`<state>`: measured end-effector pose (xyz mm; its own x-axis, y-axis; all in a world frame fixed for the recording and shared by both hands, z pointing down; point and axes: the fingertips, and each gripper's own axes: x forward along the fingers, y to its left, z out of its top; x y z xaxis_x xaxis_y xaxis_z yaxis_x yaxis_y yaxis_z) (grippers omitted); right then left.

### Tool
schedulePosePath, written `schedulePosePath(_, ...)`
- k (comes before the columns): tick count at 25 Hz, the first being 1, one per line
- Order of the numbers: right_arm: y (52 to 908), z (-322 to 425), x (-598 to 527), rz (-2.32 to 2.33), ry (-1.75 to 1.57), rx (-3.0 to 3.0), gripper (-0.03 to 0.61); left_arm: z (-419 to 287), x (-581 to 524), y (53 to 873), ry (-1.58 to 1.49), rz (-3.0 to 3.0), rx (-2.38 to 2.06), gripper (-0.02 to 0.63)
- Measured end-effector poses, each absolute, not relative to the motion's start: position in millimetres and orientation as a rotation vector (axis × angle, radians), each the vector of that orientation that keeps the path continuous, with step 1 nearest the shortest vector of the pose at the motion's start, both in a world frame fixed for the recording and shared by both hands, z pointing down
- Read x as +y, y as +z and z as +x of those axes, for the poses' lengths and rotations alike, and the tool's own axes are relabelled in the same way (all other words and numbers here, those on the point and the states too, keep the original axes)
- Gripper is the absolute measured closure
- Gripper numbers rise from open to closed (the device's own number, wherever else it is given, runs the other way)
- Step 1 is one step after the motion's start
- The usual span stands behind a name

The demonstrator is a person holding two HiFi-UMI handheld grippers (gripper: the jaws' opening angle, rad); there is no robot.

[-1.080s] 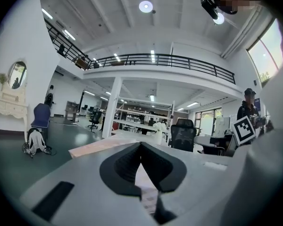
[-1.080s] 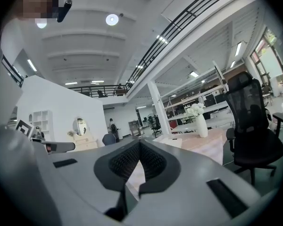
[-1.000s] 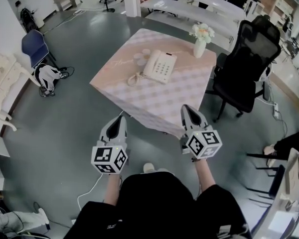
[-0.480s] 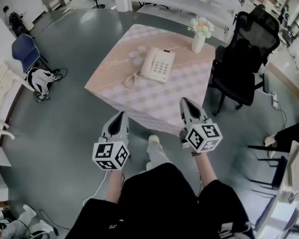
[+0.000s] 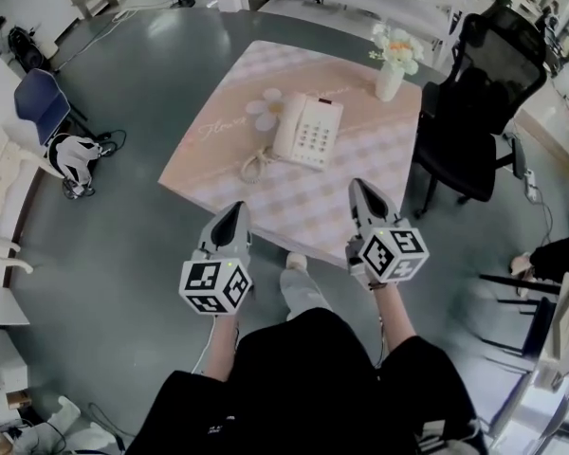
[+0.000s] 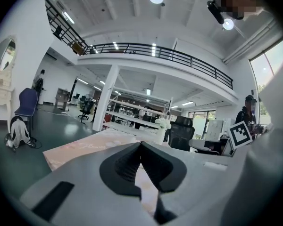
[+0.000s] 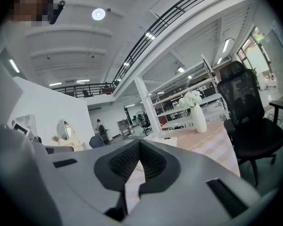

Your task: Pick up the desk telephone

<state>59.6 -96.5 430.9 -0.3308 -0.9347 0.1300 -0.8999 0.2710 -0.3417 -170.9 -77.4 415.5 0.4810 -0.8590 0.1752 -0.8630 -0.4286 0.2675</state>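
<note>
Jaws on the left gripper (image 5: 234, 209) and right gripper (image 5: 359, 186) are pinched together, with nothing in them. The telephone (image 5: 306, 131) sits mid-table (image 5: 384, 154), ahead of and between them and apart from both. Its long axis runs away from the person. The right gripper looks marginally nearer.

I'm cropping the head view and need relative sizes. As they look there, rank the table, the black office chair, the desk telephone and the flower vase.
Largest to smallest in the head view:
1. table
2. black office chair
3. desk telephone
4. flower vase, smaller than the telephone
</note>
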Motion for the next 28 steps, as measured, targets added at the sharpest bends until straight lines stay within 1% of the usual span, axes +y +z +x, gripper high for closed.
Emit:
schedulePosePath(12, 453.3, 76.9, -190.6, -1.813, -0.673, 2.370, 0.588, -163.2, -186.1, 439.2, 0.077, 2.355, -1.404, 0.615)
schedulePosePath(19, 466.8, 88.6, -231.7, -1.837, -0.732, 2.343, 0.588, -138.4, -239.3, 450.1, 0.086, 2.357, -1.314, 0.615)
schedulePosePath(28, 487.3, 92.9, -265.5, -1.815, -0.821, 2.340, 0.588, -111.1, -281.3, 479.5, 0.183, 2.321, -1.130, 0.615)
